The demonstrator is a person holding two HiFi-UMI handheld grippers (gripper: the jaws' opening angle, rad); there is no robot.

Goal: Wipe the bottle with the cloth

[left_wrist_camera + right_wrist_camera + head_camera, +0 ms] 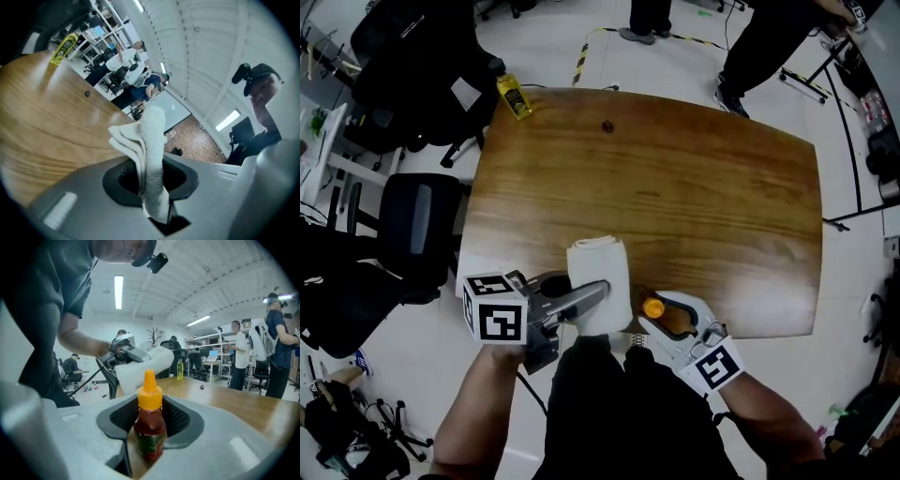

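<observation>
A folded white cloth (pixel 600 281) hangs over the wooden table's near edge, pinched in my left gripper (pixel 598 294); in the left gripper view the cloth (pixel 149 154) stands between the shut jaws. A small sauce bottle with an orange cap (pixel 654 307) and red contents is held in my right gripper (pixel 661 314) just right of the cloth. Seen from the right gripper view, the bottle (pixel 149 420) stands upright between the jaws, and the cloth (pixel 143 365) hovers just behind its tip, held by the left gripper (pixel 123 352).
The brown wooden table (pixel 675 178) stretches ahead. A yellow bottle (pixel 514 96) stands at its far left corner and a small dark object (pixel 607 126) lies farther in. Black office chairs (pixel 417 220) crowd the left side; people's legs (pixel 750 47) stand beyond the far edge.
</observation>
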